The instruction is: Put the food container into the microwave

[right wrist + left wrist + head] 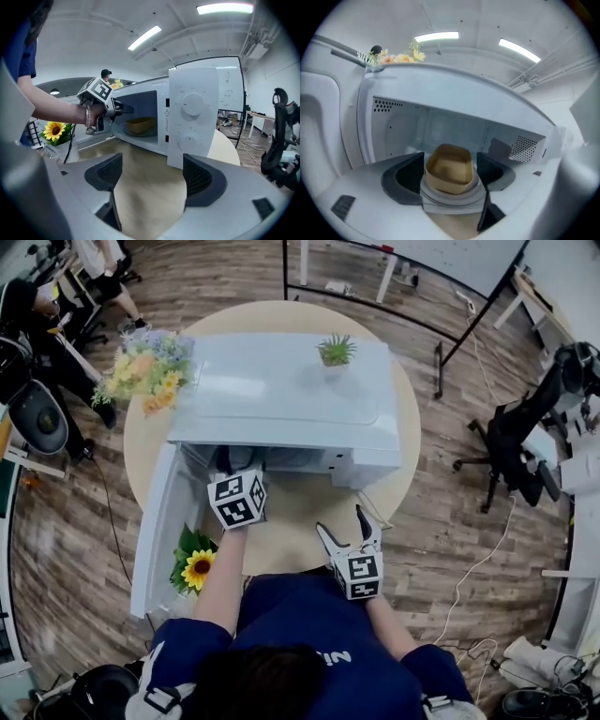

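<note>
White microwave (pixel 281 390) door (pixel 159 531) hangs open at left, a sunflower (pixel 197 568) just beside it. The tan food container (pixel 449 169) sits on the turntable (pixel 440 199) inside, so the placing looks done. Left gripper (pixel 123 109) jaws stand wide apart either side of it, not pressing; that arm blocks the doorway, and the door is not yet shut. Right gripper (pixel 343 531), jaws open and empty, hovers over the counter (pixel 300 521).

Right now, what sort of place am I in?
Likely an office or lab workspace: a wheeled office chair, a whiteboard, and the microwave on a round table, not a counter.
</note>
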Available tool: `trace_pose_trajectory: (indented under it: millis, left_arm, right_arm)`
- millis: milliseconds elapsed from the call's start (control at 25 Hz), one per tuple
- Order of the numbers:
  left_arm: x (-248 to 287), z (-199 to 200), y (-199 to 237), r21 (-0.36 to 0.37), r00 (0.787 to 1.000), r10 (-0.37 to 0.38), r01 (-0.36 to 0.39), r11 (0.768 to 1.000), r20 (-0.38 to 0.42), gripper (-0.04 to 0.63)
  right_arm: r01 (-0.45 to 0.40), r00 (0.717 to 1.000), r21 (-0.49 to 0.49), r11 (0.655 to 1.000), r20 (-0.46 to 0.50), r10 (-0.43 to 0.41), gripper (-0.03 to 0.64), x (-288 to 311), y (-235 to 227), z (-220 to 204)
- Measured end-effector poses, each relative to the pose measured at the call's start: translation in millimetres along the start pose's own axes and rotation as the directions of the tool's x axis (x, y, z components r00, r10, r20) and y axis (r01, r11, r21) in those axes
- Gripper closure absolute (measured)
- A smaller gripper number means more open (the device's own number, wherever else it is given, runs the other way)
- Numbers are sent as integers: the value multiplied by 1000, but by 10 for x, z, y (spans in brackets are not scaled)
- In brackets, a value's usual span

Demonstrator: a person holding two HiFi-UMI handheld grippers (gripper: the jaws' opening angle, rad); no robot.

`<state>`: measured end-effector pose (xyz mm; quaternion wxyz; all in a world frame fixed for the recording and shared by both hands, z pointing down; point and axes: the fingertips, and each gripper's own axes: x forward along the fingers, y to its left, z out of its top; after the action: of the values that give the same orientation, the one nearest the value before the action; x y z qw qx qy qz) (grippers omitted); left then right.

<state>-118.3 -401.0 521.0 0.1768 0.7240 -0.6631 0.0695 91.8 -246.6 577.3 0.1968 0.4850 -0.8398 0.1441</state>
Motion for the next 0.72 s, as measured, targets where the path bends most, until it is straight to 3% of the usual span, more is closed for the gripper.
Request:
trace_pose_trajectory:
  millis: [520,720]
  left_arm:
    - [-859,-299,-649,125,990,-140,137,983,19,260]
    - [-1175,-519,-810,86,982,-186,184,979,21,261]
  right_arm:
    - [-65,994,-14,998,82,66,221,-86,-76,206]
    - [-83,991,-27,996,99,86,222,-98,-108,216]
